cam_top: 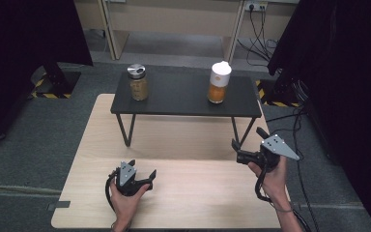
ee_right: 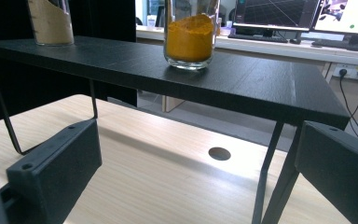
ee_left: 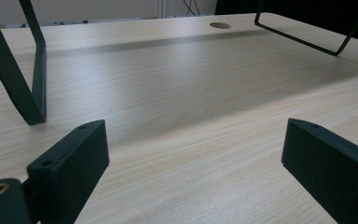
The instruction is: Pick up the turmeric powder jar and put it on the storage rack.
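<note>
Even overhead light, dark curtained edges, a soft shelf shadow on the table (cam_top: 183, 193), foreground slightly blurred.

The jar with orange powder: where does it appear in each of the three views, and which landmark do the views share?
High view: the jar with orange powder stands at the right part of the black shelf, white lid on.
Left gripper view: the jar is not in it.
Right gripper view: the jar stands top centre on the shelf, its top cut off.
Shared landmark: the wooden table under the shelf's black legs.
</note>
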The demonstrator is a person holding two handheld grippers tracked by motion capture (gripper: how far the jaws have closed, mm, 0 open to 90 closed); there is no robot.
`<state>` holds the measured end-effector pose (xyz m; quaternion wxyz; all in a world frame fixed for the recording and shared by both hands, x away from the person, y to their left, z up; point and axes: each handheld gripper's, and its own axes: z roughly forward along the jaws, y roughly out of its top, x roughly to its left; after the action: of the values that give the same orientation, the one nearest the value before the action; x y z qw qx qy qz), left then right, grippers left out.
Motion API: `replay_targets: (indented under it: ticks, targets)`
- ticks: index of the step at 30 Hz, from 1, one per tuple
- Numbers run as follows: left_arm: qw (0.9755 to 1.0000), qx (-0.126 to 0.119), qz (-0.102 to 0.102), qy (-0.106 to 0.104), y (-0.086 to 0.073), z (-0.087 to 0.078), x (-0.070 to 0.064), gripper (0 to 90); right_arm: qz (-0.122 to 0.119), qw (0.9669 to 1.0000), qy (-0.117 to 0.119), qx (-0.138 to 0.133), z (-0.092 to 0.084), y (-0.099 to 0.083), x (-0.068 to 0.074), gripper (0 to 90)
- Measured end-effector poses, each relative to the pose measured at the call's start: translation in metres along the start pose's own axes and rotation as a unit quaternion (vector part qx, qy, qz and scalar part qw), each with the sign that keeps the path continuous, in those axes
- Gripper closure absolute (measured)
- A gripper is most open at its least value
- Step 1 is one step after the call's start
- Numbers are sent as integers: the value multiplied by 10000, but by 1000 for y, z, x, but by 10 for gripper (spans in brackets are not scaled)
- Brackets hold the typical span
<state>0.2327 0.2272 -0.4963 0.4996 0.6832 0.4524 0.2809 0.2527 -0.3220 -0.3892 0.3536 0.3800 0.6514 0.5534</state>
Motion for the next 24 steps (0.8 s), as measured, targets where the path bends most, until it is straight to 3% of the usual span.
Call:
replay_targets:
  ticks: [12, 19, 24]
  targets:
    - [10000, 3, -4, 17, 0, 0, -1, 66, 123, 9998, -126, 57, -4, -25, 4, 3]
    - [10000, 13, -23, 4, 0, 0, -1, 66, 242, 9989, -215, 326, -2, -50, 7, 3]
    - [10000, -13, -54, 13, -1, 0, -1, 66, 341, 9984, -220, 398, -3, -58, 6, 3]
